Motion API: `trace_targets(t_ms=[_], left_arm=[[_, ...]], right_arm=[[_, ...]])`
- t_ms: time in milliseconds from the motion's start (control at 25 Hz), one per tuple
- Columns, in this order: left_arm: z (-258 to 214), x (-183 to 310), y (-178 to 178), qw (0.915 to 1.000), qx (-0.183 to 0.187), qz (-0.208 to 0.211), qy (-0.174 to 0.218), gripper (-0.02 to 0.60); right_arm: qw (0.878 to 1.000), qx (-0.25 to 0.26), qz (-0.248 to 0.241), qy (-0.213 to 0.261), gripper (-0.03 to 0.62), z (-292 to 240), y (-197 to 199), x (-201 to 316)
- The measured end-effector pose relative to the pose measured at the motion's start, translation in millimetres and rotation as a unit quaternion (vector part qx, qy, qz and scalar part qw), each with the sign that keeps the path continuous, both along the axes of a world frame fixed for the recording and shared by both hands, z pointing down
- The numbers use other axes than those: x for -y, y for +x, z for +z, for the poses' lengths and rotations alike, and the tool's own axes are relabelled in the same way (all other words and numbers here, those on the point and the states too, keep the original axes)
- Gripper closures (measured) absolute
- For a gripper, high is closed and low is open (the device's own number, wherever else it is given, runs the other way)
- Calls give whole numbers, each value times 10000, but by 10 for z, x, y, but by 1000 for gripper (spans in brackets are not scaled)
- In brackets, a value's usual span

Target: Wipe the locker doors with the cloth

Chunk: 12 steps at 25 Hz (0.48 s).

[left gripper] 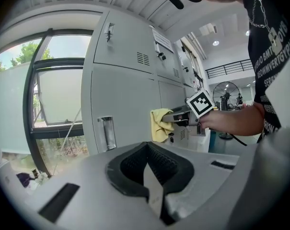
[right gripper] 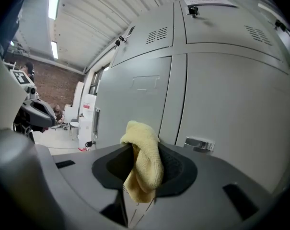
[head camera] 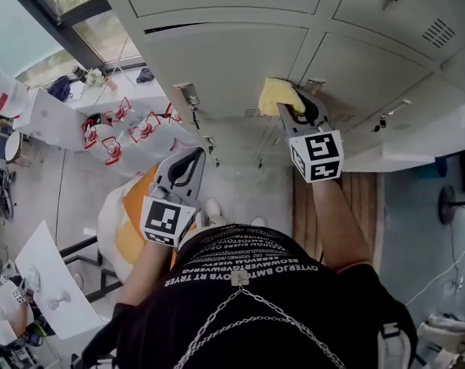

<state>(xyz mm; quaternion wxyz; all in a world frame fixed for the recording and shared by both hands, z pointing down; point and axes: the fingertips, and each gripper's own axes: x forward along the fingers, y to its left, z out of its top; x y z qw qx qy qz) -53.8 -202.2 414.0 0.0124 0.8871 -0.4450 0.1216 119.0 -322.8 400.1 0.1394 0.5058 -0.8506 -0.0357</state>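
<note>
A yellow cloth (head camera: 278, 94) is pinched in my right gripper (head camera: 292, 108), which presses it against a grey locker door (head camera: 232, 60) near the seam with the neighbouring door (head camera: 363, 75). In the right gripper view the cloth (right gripper: 144, 164) hangs bunched between the jaws, close to the door (right gripper: 135, 99). My left gripper (head camera: 187, 167) hangs lower, away from the lockers, jaws shut with nothing in them. In the left gripper view the cloth (left gripper: 159, 124) and the right gripper (left gripper: 176, 115) show against the locker face (left gripper: 123, 99).
Metal latch handles (head camera: 190, 97) (right gripper: 199, 143) stick out of the doors. A window (head camera: 86, 18) stands to the left of the lockers. White jugs with red labels (head camera: 124, 125) sit on the floor at left. A wooden strip (head camera: 336, 198) lies below the right lockers.
</note>
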Motion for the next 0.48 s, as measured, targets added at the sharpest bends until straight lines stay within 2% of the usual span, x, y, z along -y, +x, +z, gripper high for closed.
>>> trace_targets(t_ms=[160, 480], left_arm=[[16, -6, -76, 9999, -11, -124, -19, 575], [-45, -12, -170, 9998, -46, -201, 56, 575]], right_arm=[[9990, 320, -306, -49, 476, -43, -138, -129], [9932, 57, -1039, -522, 477, 478, -891, -170]])
